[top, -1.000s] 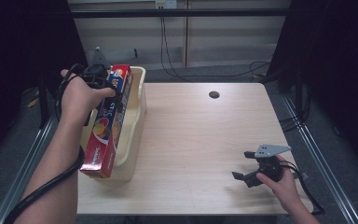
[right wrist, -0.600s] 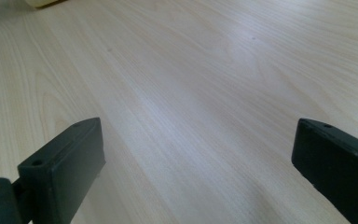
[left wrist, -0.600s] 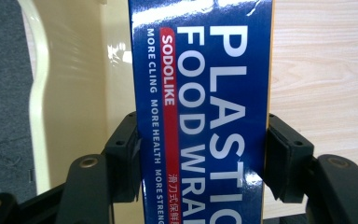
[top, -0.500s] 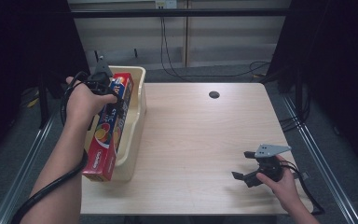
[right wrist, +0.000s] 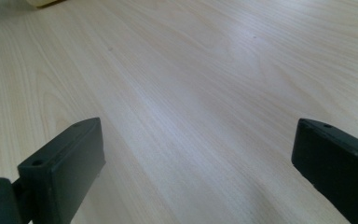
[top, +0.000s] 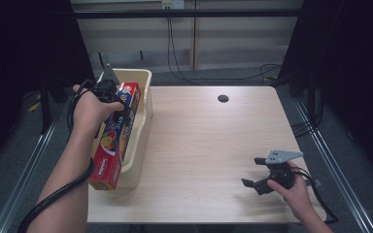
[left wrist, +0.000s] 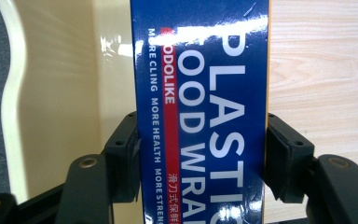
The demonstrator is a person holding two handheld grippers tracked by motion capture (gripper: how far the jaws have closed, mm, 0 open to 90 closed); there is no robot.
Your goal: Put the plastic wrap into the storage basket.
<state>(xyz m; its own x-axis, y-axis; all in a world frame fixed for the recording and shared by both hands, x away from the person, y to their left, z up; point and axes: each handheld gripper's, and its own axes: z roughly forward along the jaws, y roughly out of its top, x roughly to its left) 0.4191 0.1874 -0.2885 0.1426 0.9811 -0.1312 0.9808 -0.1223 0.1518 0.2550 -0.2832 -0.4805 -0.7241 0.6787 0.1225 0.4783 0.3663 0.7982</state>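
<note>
Two black jaws of the left gripper (left wrist: 200, 163) clamp a plastic wrap box (left wrist: 200, 107) from both sides; the box runs straight toward twelve o'clock between them. In the high view it leans in the cream bin (top: 143, 126) at the table's (top: 213, 145) nine o'clock edge. Its blue face reads "PLASTIC FOOD WRAP", "MORE CLING MORE HEALTH". At five o'clock the right gripper (top: 255, 172) rests, jaws wide apart over bare wood.

Plastic wrap box (top: 115, 138) in the tub (top: 143, 127) at the table's (top: 209, 145) left edge, near end jutting past the tub's near rim. Left gripper (top: 112, 95) at the box's far end. Right gripper (top: 262, 175) well apart, over the near right corner.
</note>
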